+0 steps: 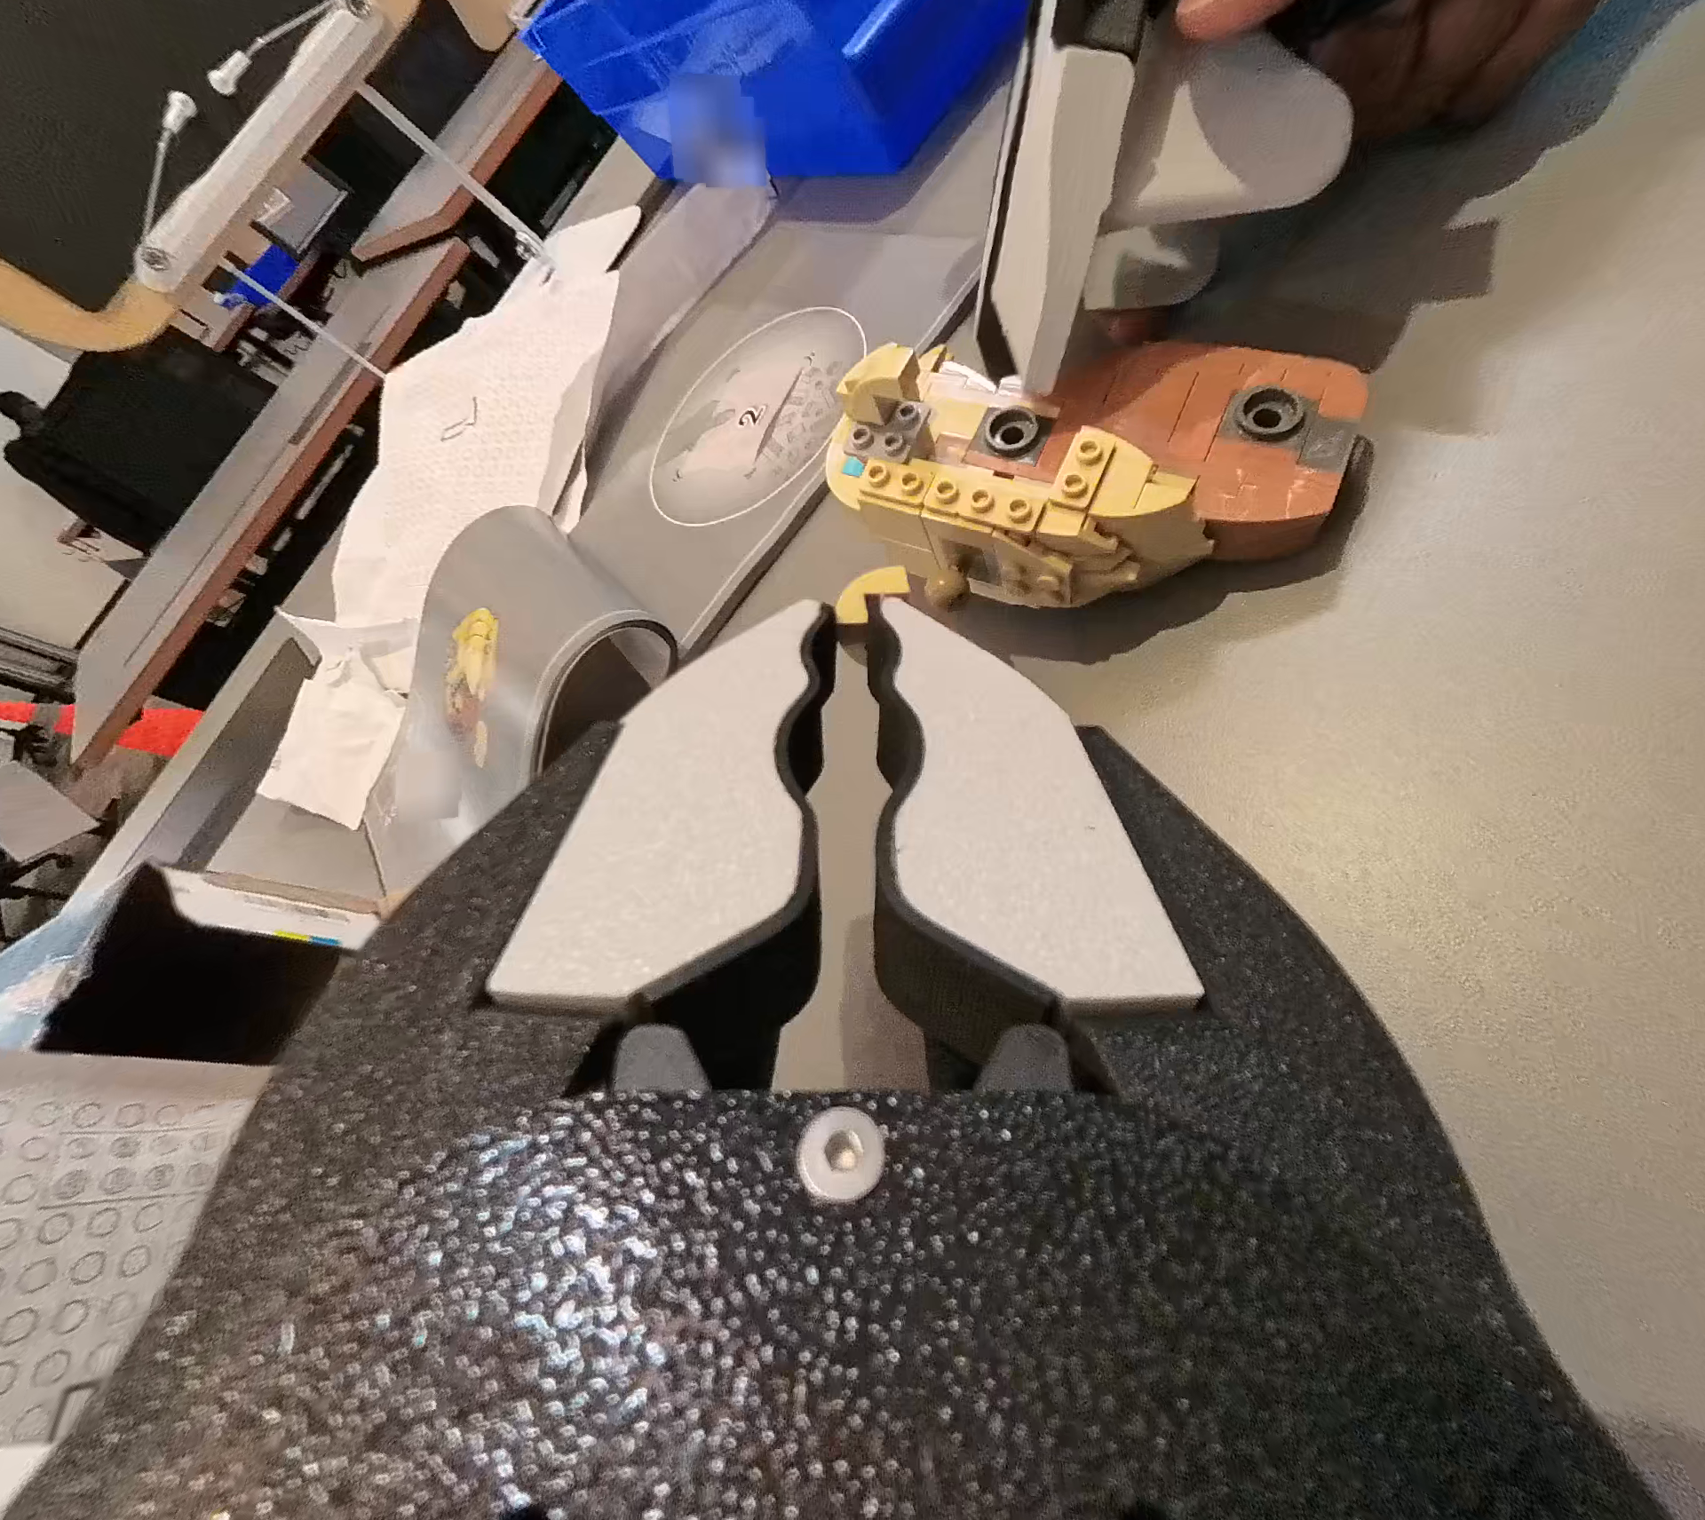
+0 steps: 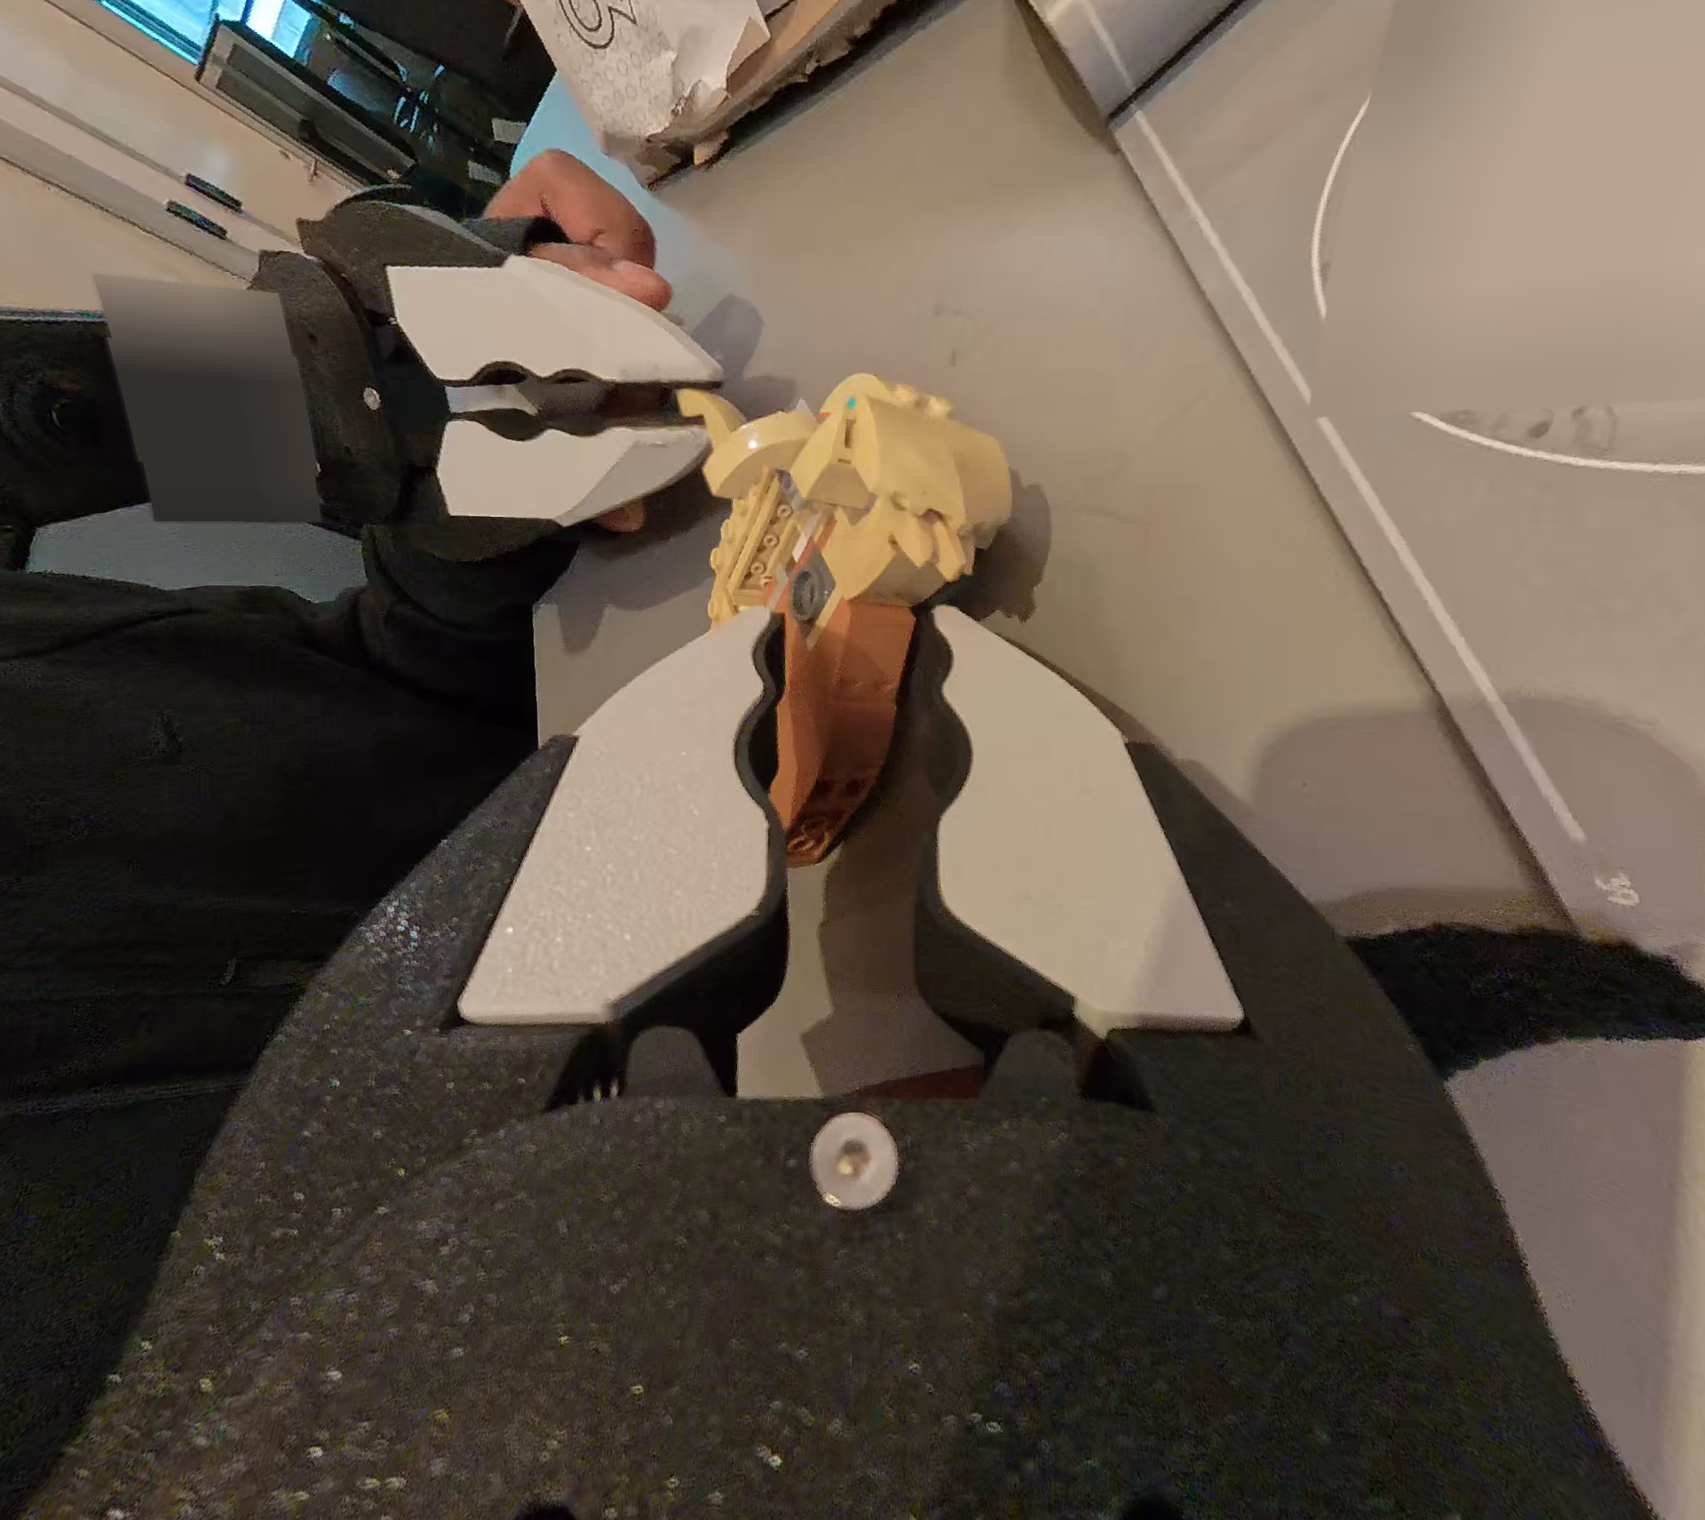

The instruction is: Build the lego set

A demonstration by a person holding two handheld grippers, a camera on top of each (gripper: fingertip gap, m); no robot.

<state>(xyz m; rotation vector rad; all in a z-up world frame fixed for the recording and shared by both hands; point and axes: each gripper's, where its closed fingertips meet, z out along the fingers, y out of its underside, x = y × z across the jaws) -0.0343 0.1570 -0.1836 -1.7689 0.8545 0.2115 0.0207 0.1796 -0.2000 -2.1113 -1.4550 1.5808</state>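
The left tongs (image 1: 853, 627) were nearly shut, pinching a small tan curved piece (image 1: 872, 588) at their very tips; the same piece (image 2: 694, 406) showed from the other side, stuck out of the tips toward the brick model. The right tongs (image 2: 844, 645) stood narrow, closed across the model's brown half (image 2: 835, 701), both inner faces pressed against its sides, pinning it to the table (image 1: 1384, 738).

The model (image 1: 1089, 479) lay on the table just beyond the left tongs, so the curved piece hung just short of its tan end, apart from it and not yet joined on. To my eye the build looked well along: the body hung together as one lump, with only this loose piece visibly off it. Whether more pieces were wanted I could not tell.

The model was part tan, part brown. The tan half (image 1: 996, 498) showed rows of bare studs along its top edge, a small grey studded plate, a speck of blue and stepped, ragged slopes down the side. Two dark round sockets sat on its upper face, one on the tan end and one on the smooth, rounded brown end (image 1: 1264, 461).

Left of the model an open grey booklet (image 1: 738, 406) lay flat with one page curled over; beyond it were white paper bags (image 1: 480, 443), and behind the model a blue bin (image 1: 784, 0).
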